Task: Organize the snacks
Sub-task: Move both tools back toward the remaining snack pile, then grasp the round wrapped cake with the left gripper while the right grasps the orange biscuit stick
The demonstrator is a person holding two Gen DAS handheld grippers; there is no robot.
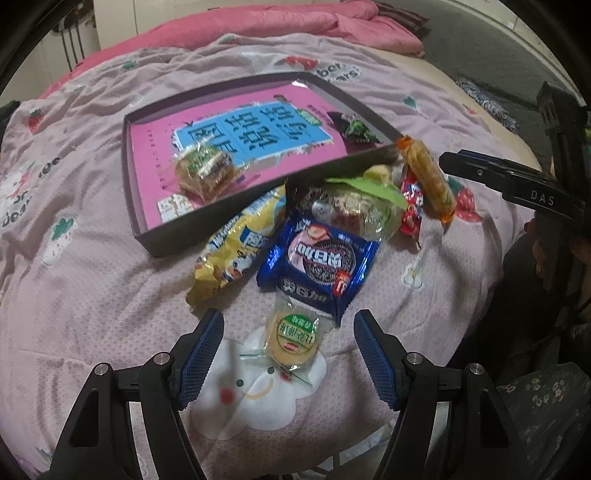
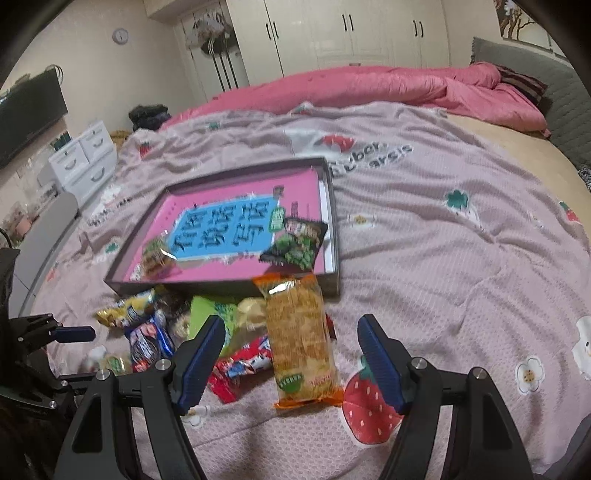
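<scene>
A dark shallow box (image 1: 173, 238) (image 2: 334, 206) with a pink printed bottom lies on the bed and holds a clear-wrapped biscuit pack (image 1: 205, 171) (image 2: 157, 256) and a dark green snack bag (image 1: 356, 127) (image 2: 299, 245). In front of it lies a heap of snacks. My left gripper (image 1: 289, 349) hangs open over a round cake in clear wrap (image 1: 293, 338), beside a blue cookie pack (image 1: 319, 258) and a yellow bag (image 1: 236, 247). My right gripper (image 2: 291, 354) is open around the long orange-ended cracker pack (image 2: 301, 339) (image 1: 428, 177), pads apart from it.
A pink printed quilt (image 2: 443, 236) covers the bed, with a rose duvet (image 2: 369, 88) bunched at the far side. Red wrappers (image 2: 240, 367) and a green-lidded clear pack (image 1: 354, 206) lie in the heap. White drawers (image 2: 85, 158) stand at the left, wardrobes (image 2: 351, 33) behind.
</scene>
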